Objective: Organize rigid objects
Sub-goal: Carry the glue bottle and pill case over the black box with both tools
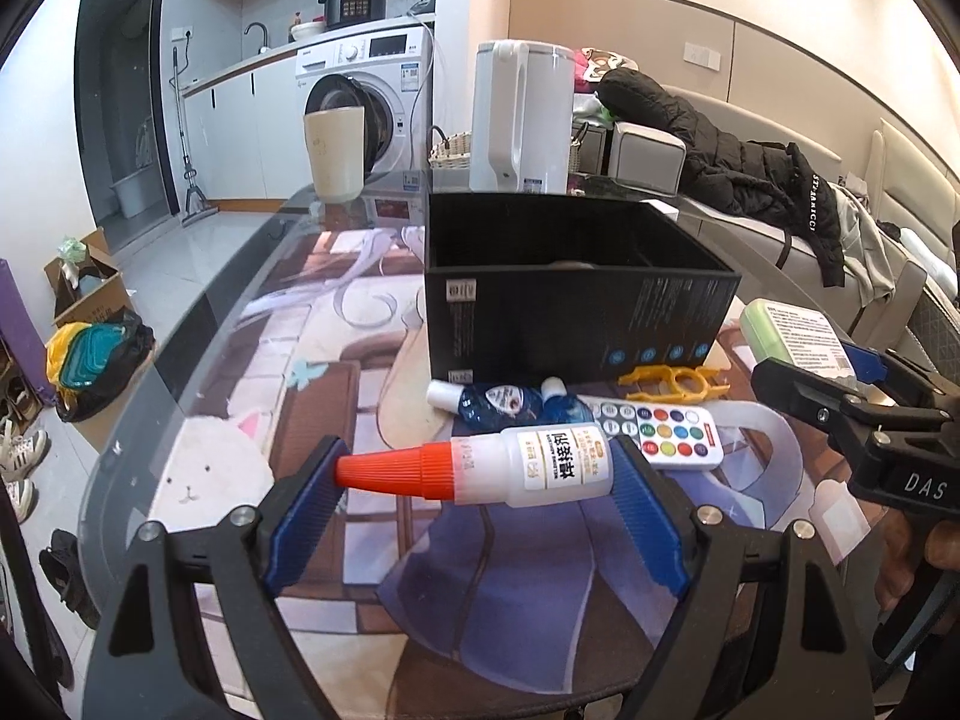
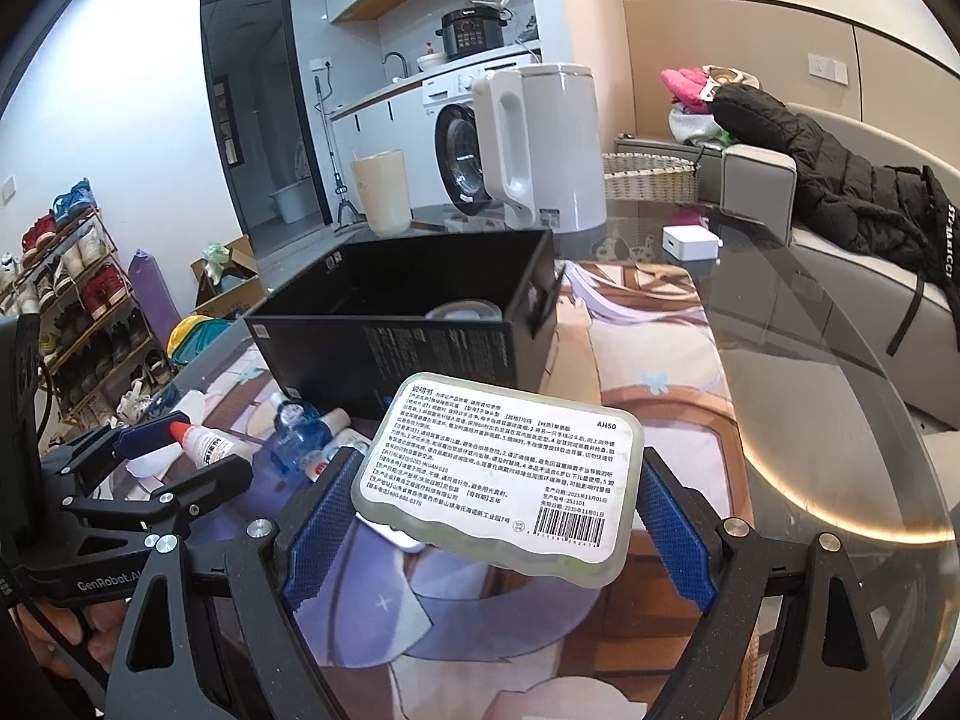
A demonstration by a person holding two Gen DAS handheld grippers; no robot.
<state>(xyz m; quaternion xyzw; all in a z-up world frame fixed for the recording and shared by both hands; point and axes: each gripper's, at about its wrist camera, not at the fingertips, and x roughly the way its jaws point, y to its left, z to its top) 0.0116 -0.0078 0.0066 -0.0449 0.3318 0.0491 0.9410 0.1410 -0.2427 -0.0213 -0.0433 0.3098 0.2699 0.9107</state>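
the glue bottle (image 1: pixel 510 465) w/ the orange cap was held lengthwise in the left gripper (image 1: pixel 480 474), cap tip against one blue pad, base against the other, lifted off the table. the green case (image 2: pixel 501 471), label side up, sat crosswise in the right gripper (image 2: pixel 495 516), both pads pressed on its short edges, also in the air. so both sets of fingers were clamped on smth.

risk imo: the bottle was pinched end to end, only the narrow cap tip on one pad, so a small twist could let it pivot and drop out. the case looked slightly tilted and smooth-sided, so it might slide if the squeeze eased.

just ahead stood the black box (image 1: pixel 570 282), open top, w/ a roundish item already inside. in front of it lay two small blue bottles (image 1: pixel 510 402), a remote (image 1: pixel 666 429) w/ coloured buttons and a yellow plastic tool (image 1: pixel 672 384), all on the glass table (image 1: pixel 198 372). both grippers were near each other, so heading for the box together they could bump. behind: a white kettle (image 1: pixel 519 114) and a cream cup (image 1: pixel 336 153).
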